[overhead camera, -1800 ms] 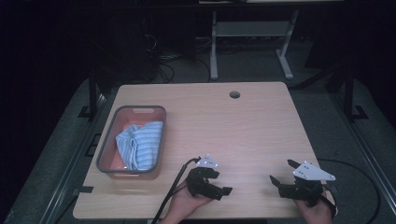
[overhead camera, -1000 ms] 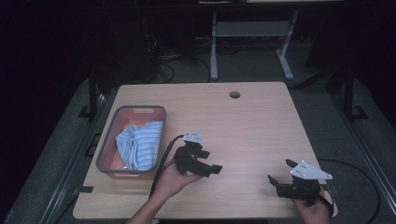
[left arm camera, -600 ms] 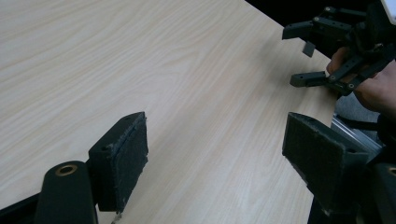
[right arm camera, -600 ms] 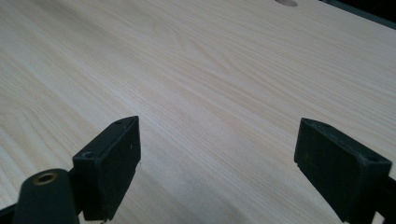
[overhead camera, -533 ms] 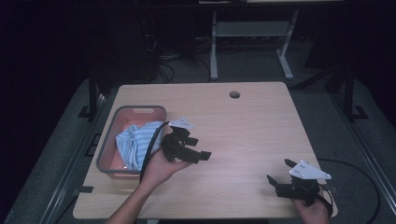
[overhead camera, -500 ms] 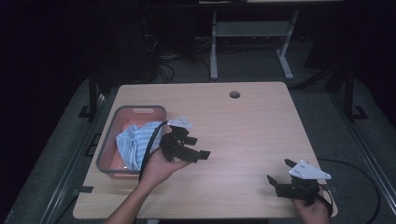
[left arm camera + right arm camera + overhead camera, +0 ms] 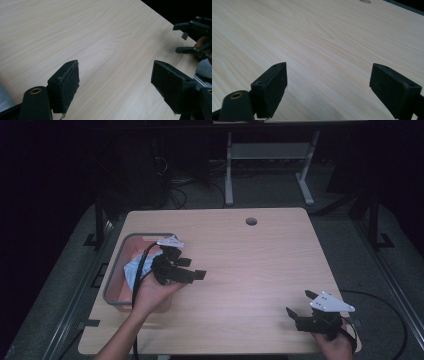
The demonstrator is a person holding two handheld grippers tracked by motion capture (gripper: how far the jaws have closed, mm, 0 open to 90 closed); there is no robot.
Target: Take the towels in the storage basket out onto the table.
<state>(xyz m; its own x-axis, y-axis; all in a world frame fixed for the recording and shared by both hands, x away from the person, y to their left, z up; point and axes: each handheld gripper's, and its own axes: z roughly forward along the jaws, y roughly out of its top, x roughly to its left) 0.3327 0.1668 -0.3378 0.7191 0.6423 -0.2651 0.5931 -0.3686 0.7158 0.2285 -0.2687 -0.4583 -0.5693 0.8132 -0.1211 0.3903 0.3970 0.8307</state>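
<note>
While the left tool (image 7: 186,268) hangs spread and empty beside the pink bin (image 7: 114,296) at the surface's (image 7: 260,265) left edge, the right tool (image 7: 306,312), also spread, waits near the front-right corner; reaching the blue striped cloth (image 7: 131,268) likely calls for tipping downward first.

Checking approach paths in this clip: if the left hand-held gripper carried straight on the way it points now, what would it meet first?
Probably just the bare table. The left hand-held gripper is open and empty, aimed across and slightly down at the wood, with the right hand-held gripper off to the side. Depth is hard to judge.
</note>
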